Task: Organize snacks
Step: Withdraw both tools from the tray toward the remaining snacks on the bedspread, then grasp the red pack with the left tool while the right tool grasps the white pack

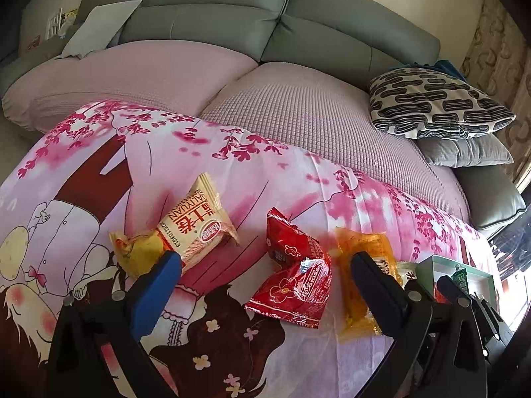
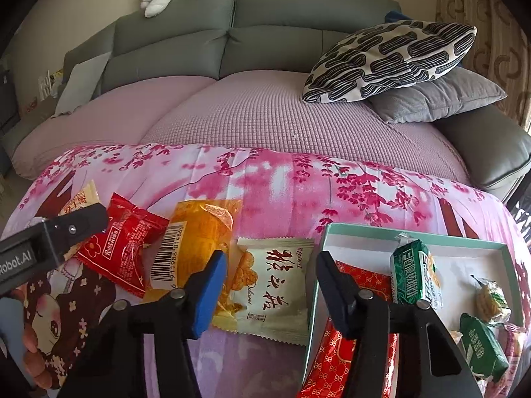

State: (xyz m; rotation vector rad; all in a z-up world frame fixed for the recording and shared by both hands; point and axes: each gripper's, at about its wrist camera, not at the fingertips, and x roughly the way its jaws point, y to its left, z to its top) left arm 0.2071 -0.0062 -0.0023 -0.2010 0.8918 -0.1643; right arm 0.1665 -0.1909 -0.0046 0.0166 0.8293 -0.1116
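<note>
**Snacks lying loose beside the box**

The left gripper [image 1: 264, 262] is being held wide apart and empty at the lower centre of its view, with the red packet [image 1: 293, 282] lying between its fingers. The right gripper [image 2: 270, 267] is likewise being held wide and empty over the white packet [image 2: 277, 285]. The orange packet [image 2: 195, 242] is lying left of it. At lower right, green packets [image 2: 416, 273] are sitting inside the teal box [image 2: 415, 233].

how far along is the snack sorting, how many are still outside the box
Partly done: the box already holds several snacks, including a green pack. Both grippers are open, holding nothing. Four remain outside: beige, red, orange and white packets.
</note>
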